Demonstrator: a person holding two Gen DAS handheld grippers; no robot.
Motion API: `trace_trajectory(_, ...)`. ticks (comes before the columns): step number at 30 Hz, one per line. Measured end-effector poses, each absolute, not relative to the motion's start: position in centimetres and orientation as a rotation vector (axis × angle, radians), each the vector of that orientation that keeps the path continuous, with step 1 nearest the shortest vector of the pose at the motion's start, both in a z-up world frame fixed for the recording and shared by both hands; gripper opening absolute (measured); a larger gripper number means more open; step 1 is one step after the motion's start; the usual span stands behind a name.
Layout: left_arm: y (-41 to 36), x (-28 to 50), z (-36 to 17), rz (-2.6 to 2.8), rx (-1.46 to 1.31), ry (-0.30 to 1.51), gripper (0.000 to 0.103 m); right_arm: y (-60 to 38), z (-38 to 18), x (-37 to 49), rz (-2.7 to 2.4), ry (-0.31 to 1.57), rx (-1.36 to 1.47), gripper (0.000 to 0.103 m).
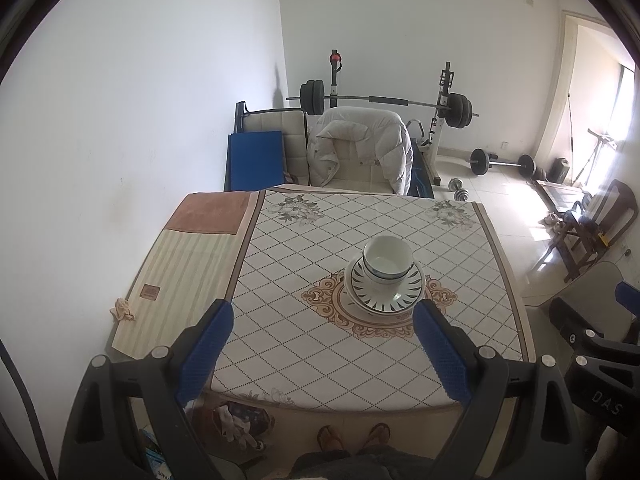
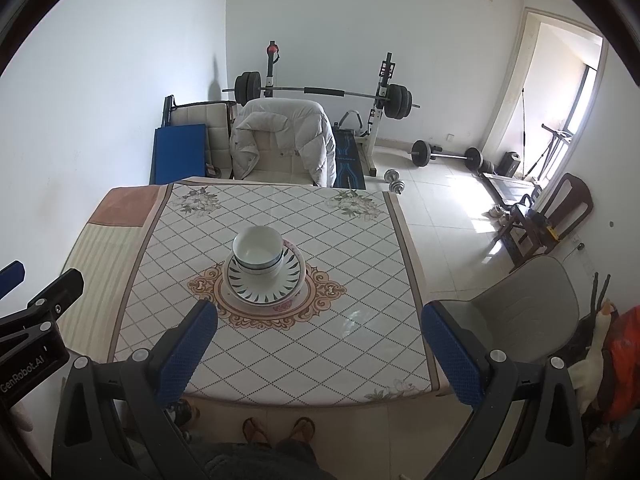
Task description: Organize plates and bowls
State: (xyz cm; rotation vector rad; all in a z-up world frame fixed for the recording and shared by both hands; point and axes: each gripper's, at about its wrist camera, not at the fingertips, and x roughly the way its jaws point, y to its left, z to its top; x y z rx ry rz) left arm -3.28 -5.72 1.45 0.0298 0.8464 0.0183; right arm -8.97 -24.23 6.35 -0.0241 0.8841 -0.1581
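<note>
White bowls (image 1: pixel 387 259) with blue rims sit nested on a stack of plates (image 1: pixel 394 298), the top one with a black leaf pattern, at the centre of the table (image 1: pixel 304 344). The same bowls (image 2: pixel 258 251) and plates (image 2: pixel 256 288) show in the right wrist view. My left gripper (image 1: pixel 322 320) is open and empty, held above the table's near edge, short of the stack. My right gripper (image 2: pixel 320 324) is open and empty, also above the near edge, with the stack ahead to its left. Each gripper shows at the edge of the other's view.
A striped mat (image 1: pixel 180 280) covers the table's left part, with a crumpled scrap (image 1: pixel 122 309). A chair with a white jacket (image 1: pixel 360 148) stands at the far side. A grey chair (image 2: pixel 516 312) stands to the right. A barbell rack (image 1: pixel 380 100) stands behind.
</note>
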Motion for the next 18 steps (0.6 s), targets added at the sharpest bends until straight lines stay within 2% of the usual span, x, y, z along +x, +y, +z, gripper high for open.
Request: trace_trajectory(18,-5.41,-3.73,1.48,0.015,0.028,0.836,0.092,-23.63,6.6,-9.09,-0.156,0.875,-0.028,0.103)
